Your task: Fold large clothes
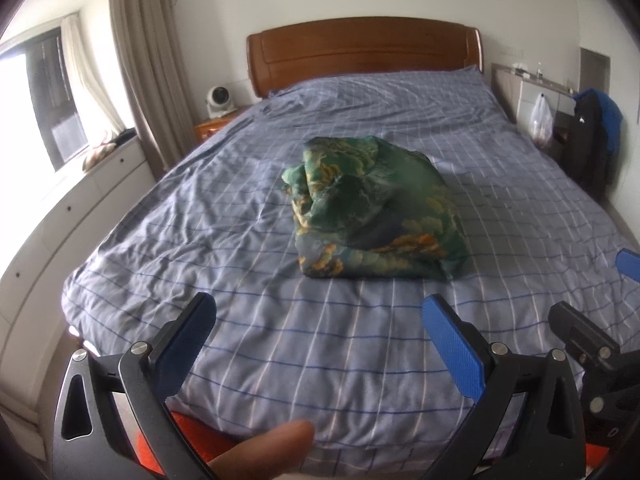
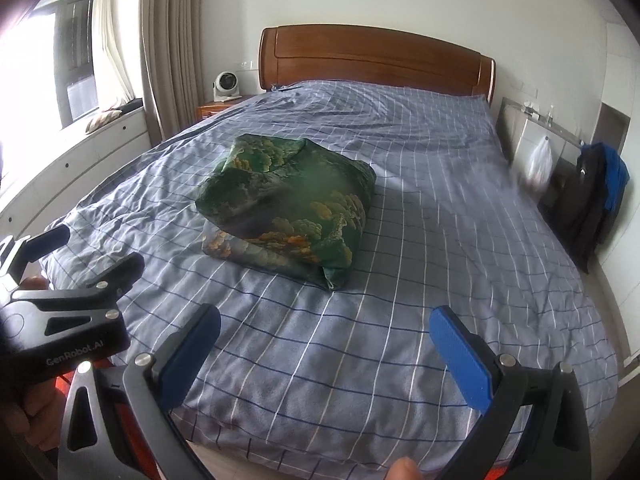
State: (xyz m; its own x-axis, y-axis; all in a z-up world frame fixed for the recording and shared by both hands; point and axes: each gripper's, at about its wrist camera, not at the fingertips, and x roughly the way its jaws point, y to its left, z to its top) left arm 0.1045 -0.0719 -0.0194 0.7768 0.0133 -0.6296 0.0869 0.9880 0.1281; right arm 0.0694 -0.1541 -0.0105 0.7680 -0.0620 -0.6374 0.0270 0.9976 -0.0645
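Green garment (image 1: 372, 208) with orange-yellow print, bunched in a heap mid-bed

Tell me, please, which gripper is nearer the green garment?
Left, marginally. The left gripper faces the green garment almost head-on; the right gripper sits off to its right. Both hang back, jaws open.

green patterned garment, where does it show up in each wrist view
Left wrist view: the green patterned garment lies bunched just right of centre on the checked bedspread, beyond the open left gripper.
Right wrist view: the garment sits left of centre, beyond the open right gripper.
Shared landmark: the wooden headboard at the far end of the bed.
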